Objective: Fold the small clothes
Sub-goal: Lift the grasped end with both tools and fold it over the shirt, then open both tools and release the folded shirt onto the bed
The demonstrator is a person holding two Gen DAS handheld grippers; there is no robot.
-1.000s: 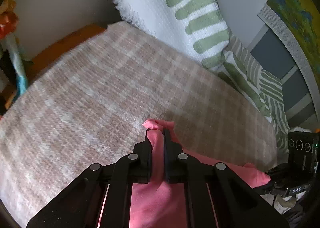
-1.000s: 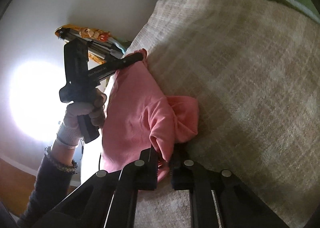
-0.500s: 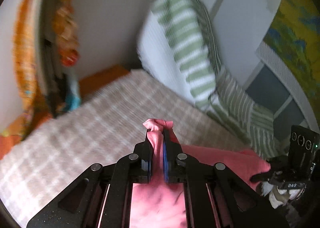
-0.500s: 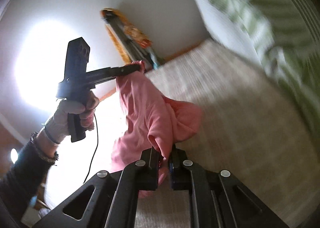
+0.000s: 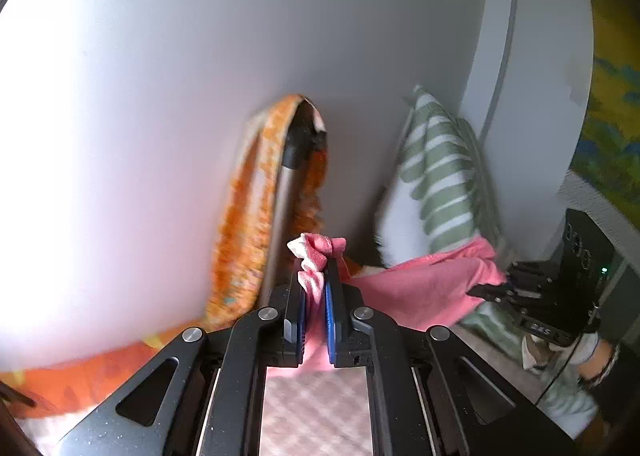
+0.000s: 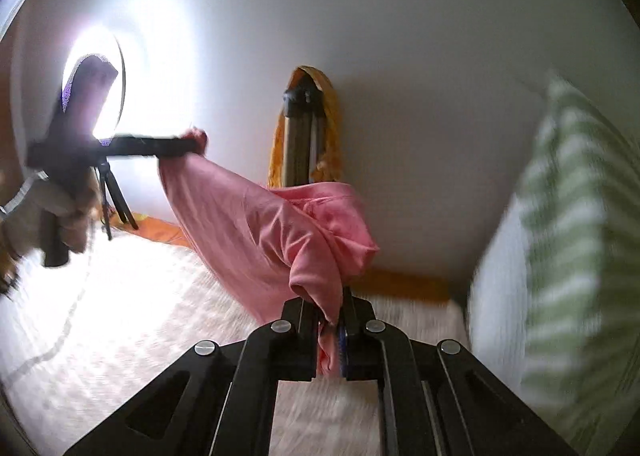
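Observation:
A small pink garment (image 6: 256, 228) hangs stretched in the air between my two grippers, above the checked bed cover (image 6: 132, 308). My left gripper (image 5: 316, 276) is shut on one bunched corner of it; the cloth (image 5: 428, 288) runs right to my right gripper (image 5: 496, 288). In the right wrist view my right gripper (image 6: 330, 316) is shut on the other corner, and the left gripper (image 6: 192, 146) shows at upper left, pinching the far end. The garment sags in the middle with a loose fold near my right gripper.
A tripod (image 6: 300, 144) draped with orange patterned cloth (image 5: 248, 224) leans on the white wall behind the bed. Green-striped white pillows (image 5: 436, 184) stand at the right (image 6: 572, 256). A bright lamp (image 6: 104, 96) glares at the left. A painting (image 5: 612, 128) hangs far right.
Both grippers have risen and tilted up, lifting the pink garment off the bed. The views now face the wall instead of the bed cover, and the cloth is pulled wider between them.

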